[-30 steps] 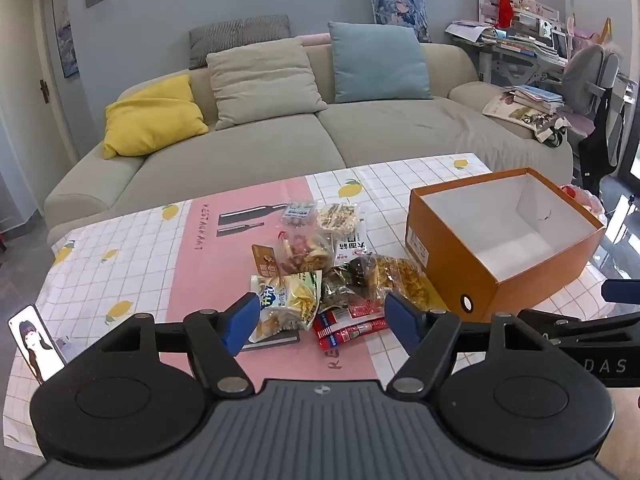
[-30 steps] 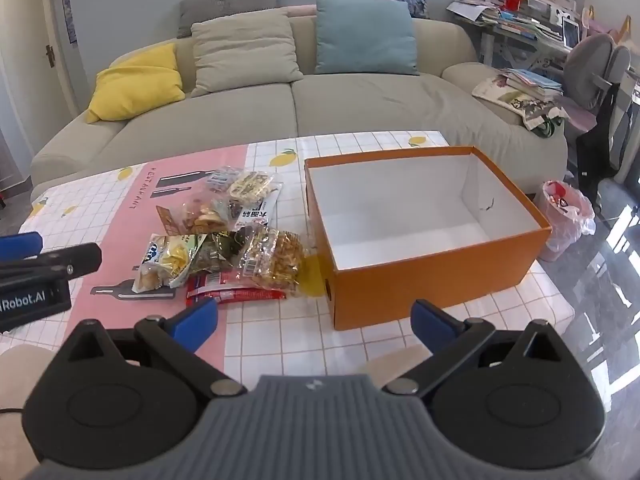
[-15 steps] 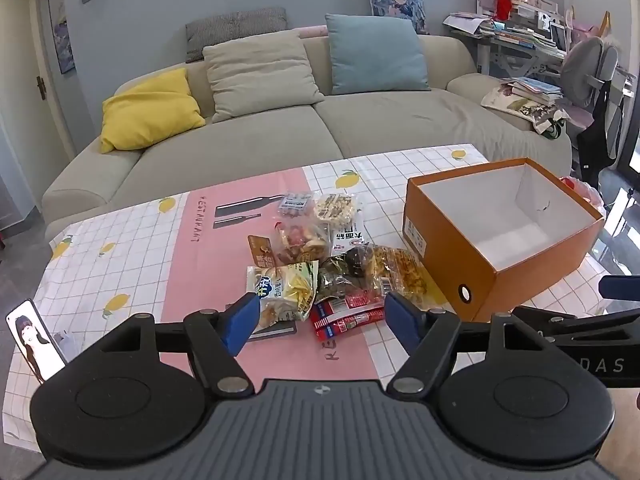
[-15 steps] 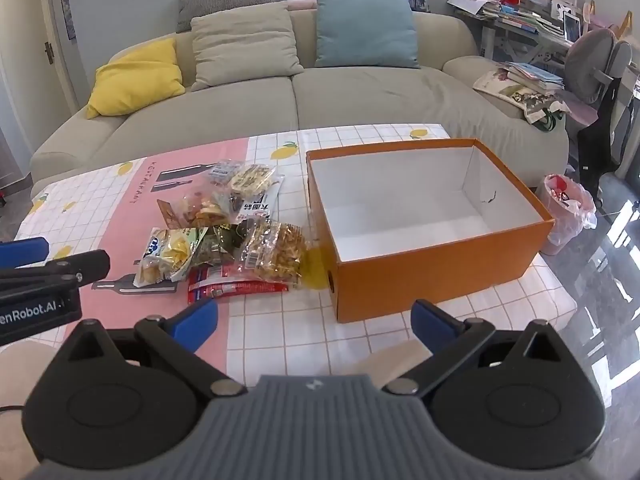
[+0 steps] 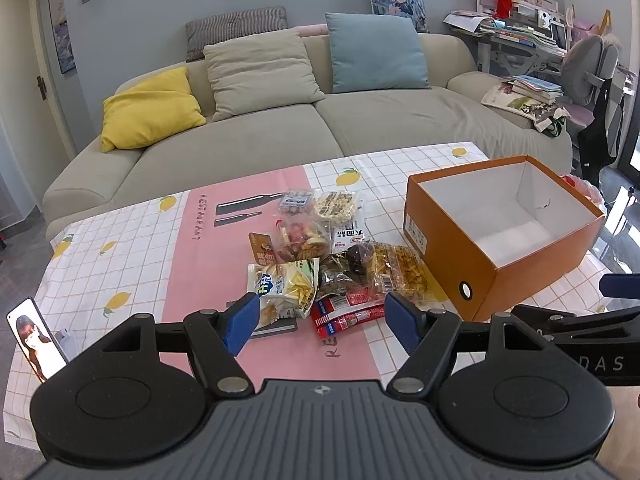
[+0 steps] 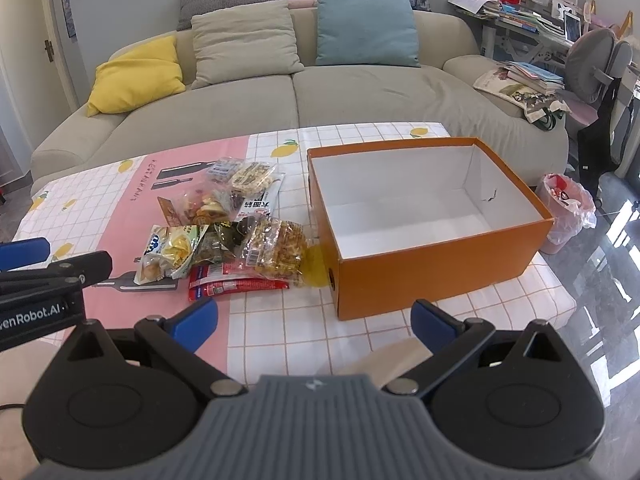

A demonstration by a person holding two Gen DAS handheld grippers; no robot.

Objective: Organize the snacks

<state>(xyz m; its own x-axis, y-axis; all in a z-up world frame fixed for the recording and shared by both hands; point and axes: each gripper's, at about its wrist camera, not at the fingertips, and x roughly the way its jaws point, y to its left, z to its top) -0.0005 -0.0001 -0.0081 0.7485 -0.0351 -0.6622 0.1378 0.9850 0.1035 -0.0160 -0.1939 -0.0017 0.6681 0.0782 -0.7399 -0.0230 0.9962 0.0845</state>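
A heap of snack packets (image 5: 320,256) lies mid-table, also in the right wrist view (image 6: 228,236). It includes a red packet (image 5: 346,314), a white-green chip bag (image 5: 284,290) and a yellow cracker pack (image 5: 400,270). An empty orange box (image 5: 452,252) with white inside stands right of the heap, seen too in the right wrist view (image 6: 432,268). My left gripper (image 5: 320,326) is open and empty, just short of the red packet. My right gripper (image 6: 314,322) is open and empty before the box's near corner.
The table has a pink and white lemon-print cloth (image 5: 132,264). A phone (image 5: 34,338) lies at its left edge. A beige sofa (image 5: 280,120) with cushions stands behind. A bin with a pink bag (image 6: 564,212) stands right of the table.
Both grippers have moved a little nearer to the table, so the snacks and the box look larger. Both stay open and nothing has been picked up.
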